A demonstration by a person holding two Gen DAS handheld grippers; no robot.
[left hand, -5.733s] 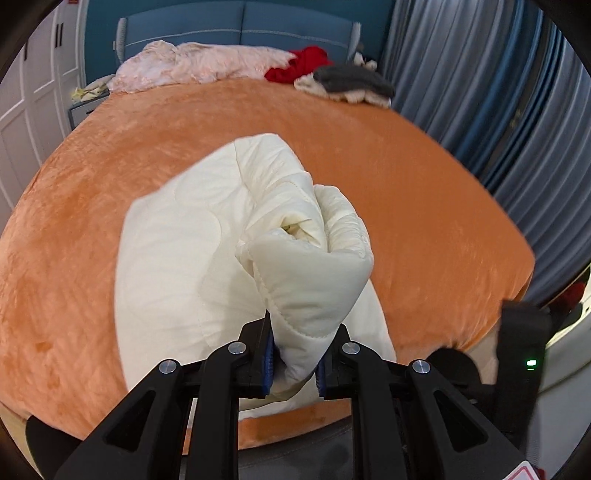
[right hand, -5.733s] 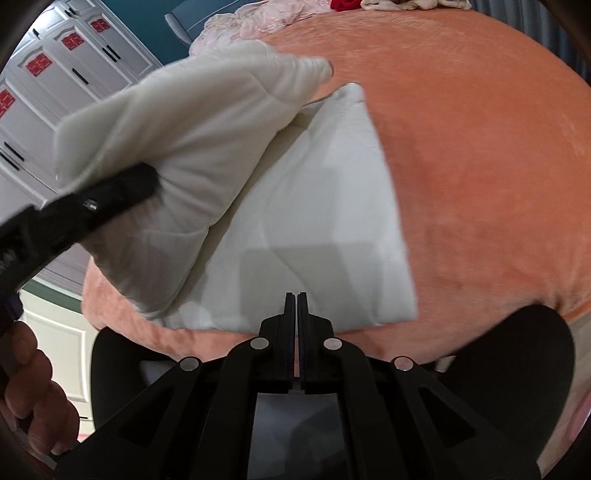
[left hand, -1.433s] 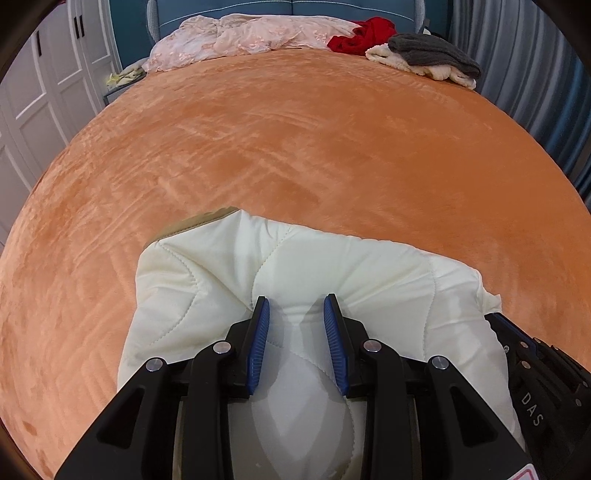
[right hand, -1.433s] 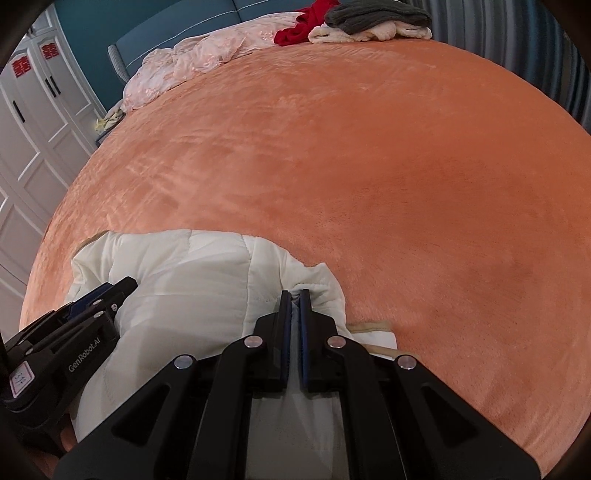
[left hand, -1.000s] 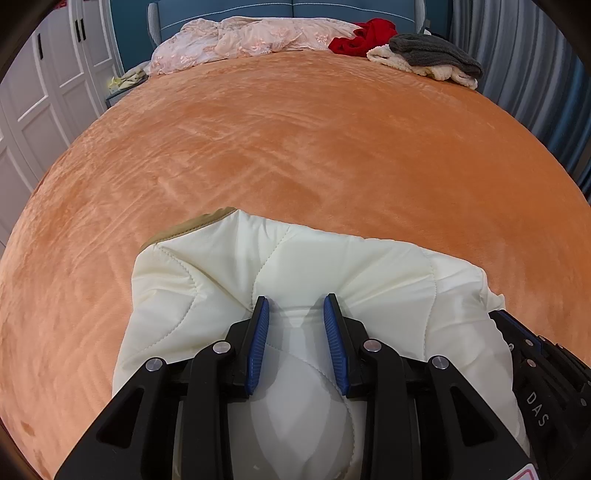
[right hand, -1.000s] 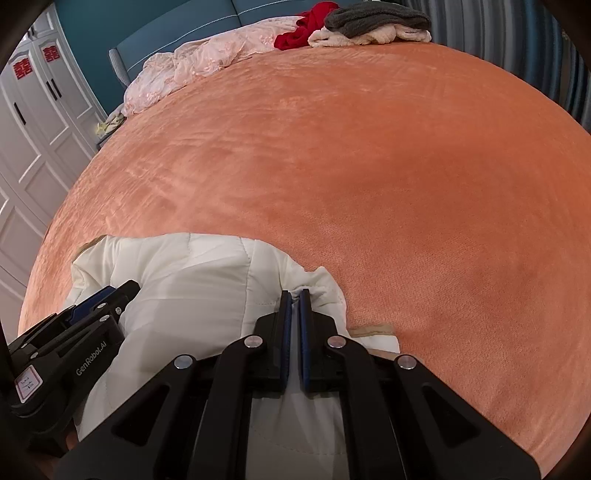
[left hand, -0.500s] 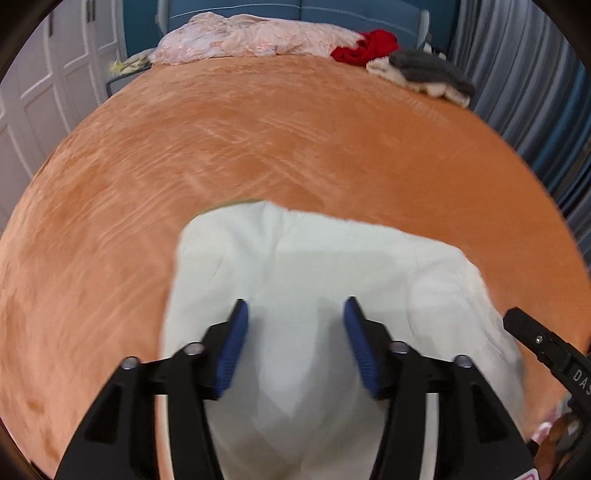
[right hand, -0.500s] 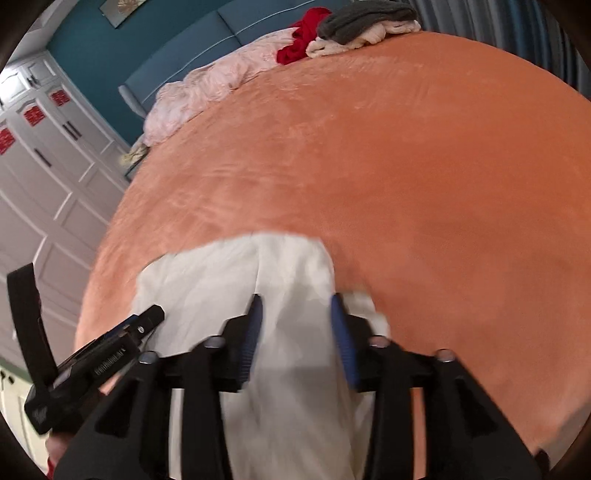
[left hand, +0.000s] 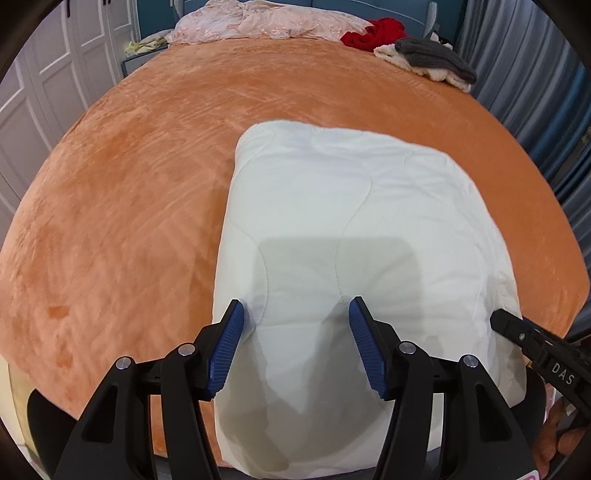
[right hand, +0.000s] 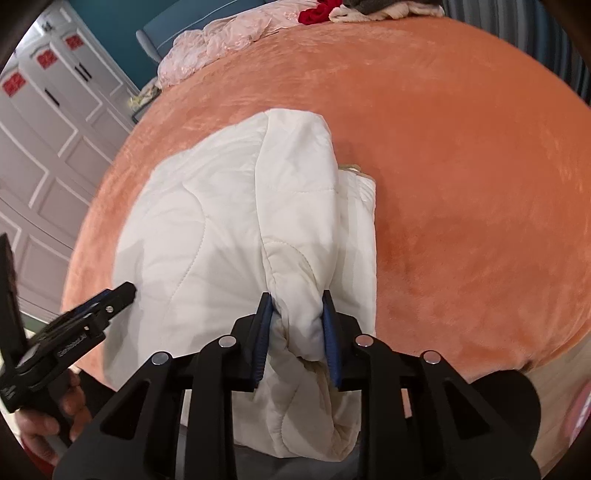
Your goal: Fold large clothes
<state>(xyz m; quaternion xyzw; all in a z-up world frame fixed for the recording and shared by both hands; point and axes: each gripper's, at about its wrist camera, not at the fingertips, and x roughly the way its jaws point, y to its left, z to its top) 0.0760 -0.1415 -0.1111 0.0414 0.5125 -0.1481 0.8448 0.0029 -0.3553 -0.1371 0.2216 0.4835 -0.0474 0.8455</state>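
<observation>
Garment: a cream quilted garment (left hand: 354,236) lay folded into a thick block at the near edge of the orange bedspread (left hand: 122,206), its near end hanging over the bed's edge.

Left gripper: the left gripper (left hand: 295,317) hovered above the garment's near part with its blue pads (left hand: 226,343) standing wide apart; no cloth was pinched between them (the white surface seen in the gap lay below, smooth and flat).

Right gripper: the right gripper (right hand: 297,317) had a bunched ridge of the garment between its pads, which pressed on the fold from both sides; its jaws were closing on it.

Garment's right side: in the right wrist view, a puffy fold (right hand: 299,206) rose along the block's right edge and ran down into the right gripper; a thinner layer (right hand: 360,221) showed beside it on the bedspread.

Hands: part of a hand (right hand: 48,417) showed under the left gripper's handle in the right wrist view.

Far end of bed: a pink crumpled garment (left hand: 266,26), a red one (left hand: 373,33) and a grey one over a cream one (left hand: 432,57) lay near the blue headboard, well apart from the folded block.

Surroundings: white panelled wardrobe doors (right hand: 48,122) on the left, grey-blue curtains (left hand: 532,85) on the right.
</observation>
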